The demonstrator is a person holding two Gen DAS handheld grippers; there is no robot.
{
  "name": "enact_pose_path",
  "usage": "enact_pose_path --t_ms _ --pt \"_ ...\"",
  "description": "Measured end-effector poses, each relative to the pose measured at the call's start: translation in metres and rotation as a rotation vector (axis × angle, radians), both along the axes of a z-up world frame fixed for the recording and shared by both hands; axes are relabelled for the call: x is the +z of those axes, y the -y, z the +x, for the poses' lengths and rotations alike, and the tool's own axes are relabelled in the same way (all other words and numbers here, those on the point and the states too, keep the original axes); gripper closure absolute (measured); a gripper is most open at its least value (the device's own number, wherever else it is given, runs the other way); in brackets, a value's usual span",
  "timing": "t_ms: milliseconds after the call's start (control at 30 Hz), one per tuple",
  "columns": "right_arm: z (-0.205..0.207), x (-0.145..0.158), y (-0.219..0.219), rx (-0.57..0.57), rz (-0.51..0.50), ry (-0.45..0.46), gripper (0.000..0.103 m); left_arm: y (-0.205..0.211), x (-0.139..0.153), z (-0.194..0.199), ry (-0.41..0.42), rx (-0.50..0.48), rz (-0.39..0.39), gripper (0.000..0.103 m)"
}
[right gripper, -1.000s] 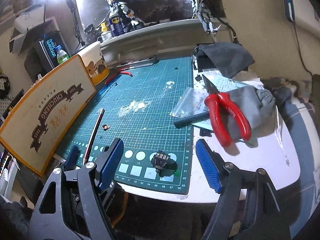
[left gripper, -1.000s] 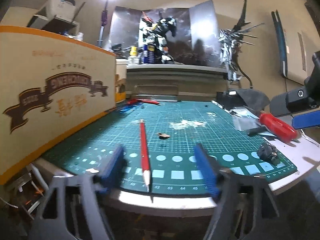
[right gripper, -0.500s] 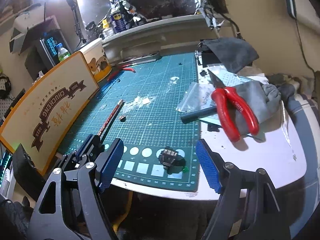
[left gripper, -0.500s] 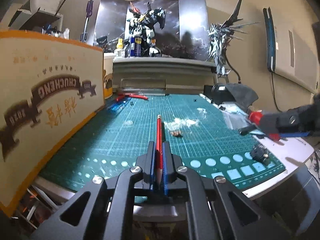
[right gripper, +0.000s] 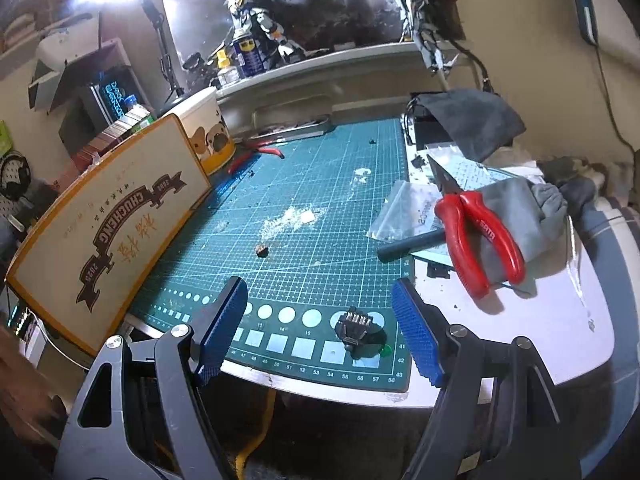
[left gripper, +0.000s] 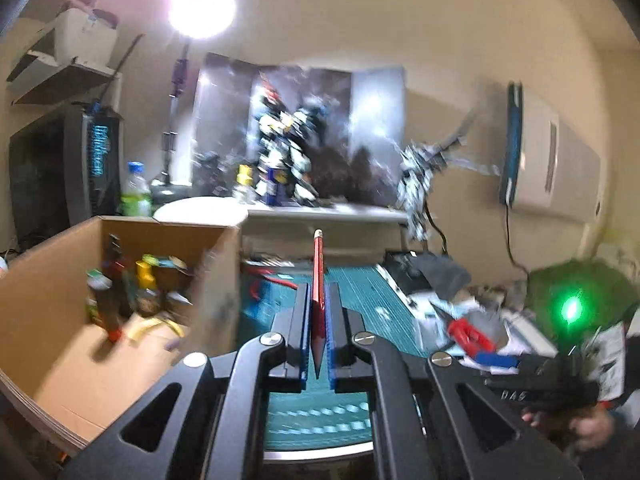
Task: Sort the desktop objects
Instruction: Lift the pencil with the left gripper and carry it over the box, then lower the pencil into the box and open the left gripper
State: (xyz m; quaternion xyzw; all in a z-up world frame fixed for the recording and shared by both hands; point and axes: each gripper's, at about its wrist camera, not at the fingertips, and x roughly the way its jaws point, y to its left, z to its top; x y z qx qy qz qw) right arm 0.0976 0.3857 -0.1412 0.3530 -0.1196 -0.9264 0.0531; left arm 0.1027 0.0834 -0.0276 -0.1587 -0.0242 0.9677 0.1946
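Note:
My left gripper (left gripper: 318,320) is shut on a red pencil (left gripper: 319,276) and holds it raised above the green cutting mat (left gripper: 352,280), beside an open cardboard box (left gripper: 60,320) with several small items inside. My right gripper (right gripper: 320,328) is open and empty, low over the mat's front edge (right gripper: 280,208). A small black connector part (right gripper: 354,326) lies on the mat between its fingers. Red-handled pliers (right gripper: 476,232) lie on a grey glove (right gripper: 524,212) at the right. The same box (right gripper: 104,224) shows at the left in the right wrist view.
A small brown scrap (right gripper: 262,250) and white debris (right gripper: 296,216) lie mid-mat. A dark rod (right gripper: 408,244), plastic bag (right gripper: 404,208) and dark cloth (right gripper: 468,120) sit right. A cream tin (right gripper: 204,132), red cutters (right gripper: 260,152) and a shelf with model figures (right gripper: 256,4) stand behind.
My left gripper closed on the red pencil, lifted it off the mat and moved up toward the open box. My right gripper stayed open and hardly moved.

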Motion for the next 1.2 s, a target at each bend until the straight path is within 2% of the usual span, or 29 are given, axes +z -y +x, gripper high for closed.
enact_pose_path --t_ms 67,167,200,267,333,500,600,733,933,1100,1200 --pt "-0.002 0.001 0.001 0.006 -0.009 -0.007 0.031 0.034 0.024 -0.009 0.015 0.03 -0.016 0.097" --pt "-0.005 0.002 0.005 0.027 -0.027 -0.021 0.031 0.079 0.048 -0.031 0.042 0.085 -0.086 0.097" --pt "-0.007 0.003 0.007 0.034 -0.028 -0.023 0.031 0.092 0.053 -0.042 0.066 0.094 -0.114 0.097" --pt "-0.011 0.004 0.013 0.052 -0.03 -0.029 0.031 0.12 0.059 -0.072 0.163 0.094 -0.131 0.097" --pt "-0.016 0.005 0.02 0.075 -0.034 -0.038 0.031 0.134 0.058 -0.095 0.251 0.087 -0.136 0.096" --pt "-0.027 0.014 0.038 0.128 -0.022 -0.052 0.031 0.143 0.032 -0.156 0.491 0.042 -0.171 0.097" --pt "-0.031 0.026 0.048 0.152 0.002 -0.07 0.031 0.141 0.009 -0.183 0.605 0.08 -0.205 0.096" --pt "-0.034 0.041 0.058 0.173 0.03 -0.101 0.031 0.119 -0.008 -0.196 0.626 0.07 -0.319 0.096" --pt "-0.041 0.05 0.062 0.17 0.031 -0.109 0.031 0.083 -0.024 -0.226 0.653 0.056 -0.447 0.096" --pt "-0.04 0.051 0.065 0.18 0.038 -0.11 0.031 0.068 -0.039 -0.246 0.666 0.07 -0.507 0.096" --pt "-0.04 0.052 0.064 0.179 0.036 -0.11 0.031 0.066 -0.045 -0.25 0.682 0.076 -0.512 0.096"
